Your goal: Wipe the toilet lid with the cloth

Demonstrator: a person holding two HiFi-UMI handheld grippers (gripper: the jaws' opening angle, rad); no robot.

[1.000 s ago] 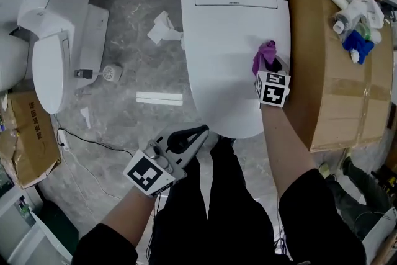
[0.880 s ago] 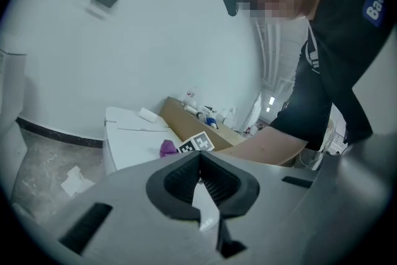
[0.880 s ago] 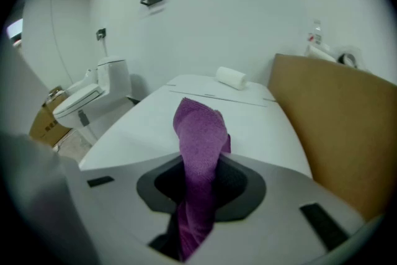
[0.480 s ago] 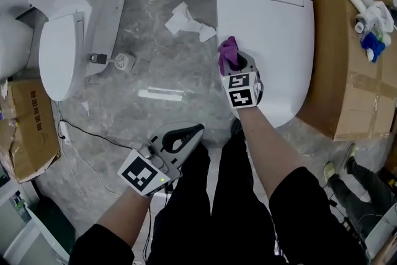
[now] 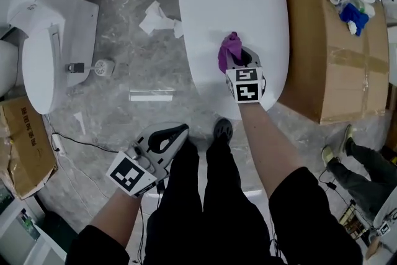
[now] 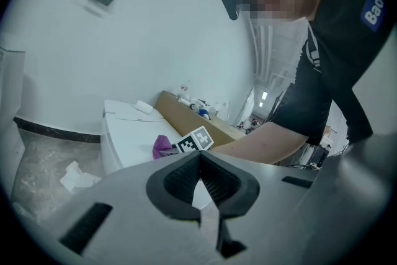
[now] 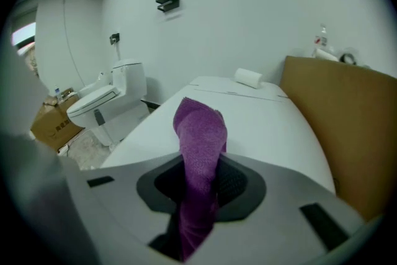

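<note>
Your right gripper (image 5: pixel 239 61) is back from the lid's (image 5: pixel 211 9) left edge at its front middle, pinching the soft, limp cloth (image 5: pixel 229 50) by one end; left gripper (image 5: pixel 180 131) is pressed together, empty.

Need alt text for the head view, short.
From above: the right gripper grips a purple cloth over a closed white toilet lid. The left gripper, shut and empty, hangs by the person's legs; a second toilet stands at left, a cardboard box at right.
</note>
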